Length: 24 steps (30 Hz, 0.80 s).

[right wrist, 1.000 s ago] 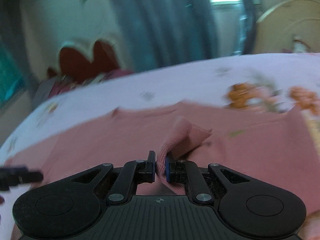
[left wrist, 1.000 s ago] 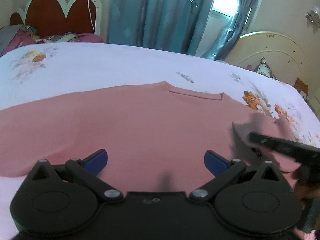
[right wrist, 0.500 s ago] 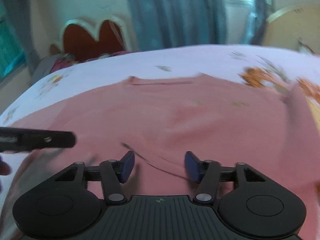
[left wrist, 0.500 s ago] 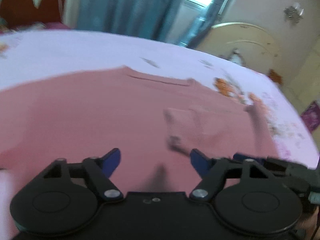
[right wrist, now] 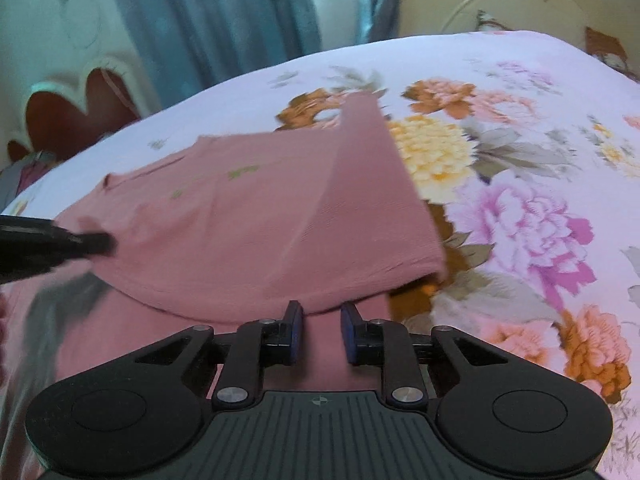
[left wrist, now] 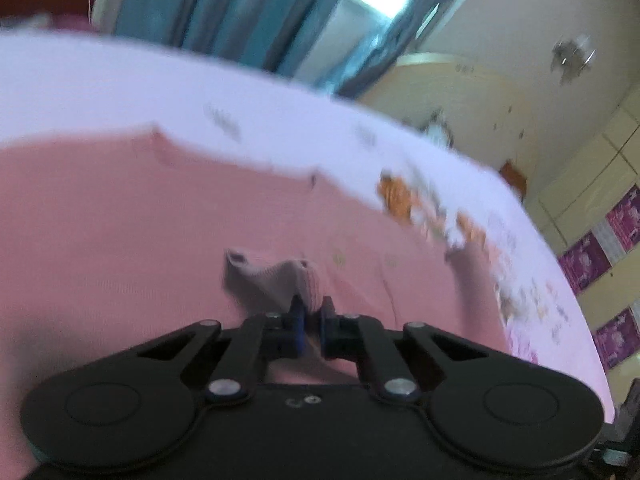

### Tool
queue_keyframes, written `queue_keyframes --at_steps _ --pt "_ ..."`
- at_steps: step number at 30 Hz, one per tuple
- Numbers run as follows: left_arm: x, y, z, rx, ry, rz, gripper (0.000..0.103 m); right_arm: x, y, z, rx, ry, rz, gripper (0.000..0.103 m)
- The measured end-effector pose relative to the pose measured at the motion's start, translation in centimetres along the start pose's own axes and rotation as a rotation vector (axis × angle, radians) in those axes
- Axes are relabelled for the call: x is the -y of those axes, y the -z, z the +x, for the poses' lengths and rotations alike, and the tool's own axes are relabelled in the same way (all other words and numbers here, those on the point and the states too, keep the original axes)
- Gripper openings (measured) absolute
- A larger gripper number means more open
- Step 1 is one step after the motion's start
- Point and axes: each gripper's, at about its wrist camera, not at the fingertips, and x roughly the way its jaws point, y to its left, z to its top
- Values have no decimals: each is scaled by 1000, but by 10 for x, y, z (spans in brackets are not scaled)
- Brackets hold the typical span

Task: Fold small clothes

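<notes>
Right wrist view: bed (right wrist: 540,80), flowered sheet, with the pink shirt (right wrist: 224,216) spread over its near side; a folded flap rises beside the flowers. A second ago the right gripper (right wrist: 320,330) pinched a peak of cloth; now it has let go, jaws apart and lately narrowing over bare fabric. The left gripper (left wrist: 312,330), wide a second ago, has clamped onto a raised tuck (left wrist: 296,276) near the shirt's middle. Likely a hand-over, next fold pending. No writing legible.
</notes>
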Motion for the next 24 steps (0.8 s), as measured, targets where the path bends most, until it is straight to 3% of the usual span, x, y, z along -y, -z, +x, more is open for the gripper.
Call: queue_keyframes --at_steps 4,8,14,18,19,20,22,24 --pt "-27 -8 -33 65 -52 -11 6 8 -5 7 4 15 35 23" --pt "-54 -4 -36 43 -78 -56 6 10 -7 12 8 28 37 23" --pt "-61 11 -32 35 -95 -76 6 11 -10 14 13 43 37 22" --pt "-65 17 -22 4 -100 -58 7 14 -10 13 15 77 53 9" --pt "-66 18 -22 -1 -88 -46 13 15 -10 13 10 71 47 9" --pt "-68 19 -26 -1 -95 -35 31 15 -11 11 -1 62 32 9" --pt "-68 16 -36 50 -138 9 57 15 -13 3 -21 30 -6 9" --pt "-73 8 -38 81 -139 42 59 15 -18 -12 15 17 -16 14"
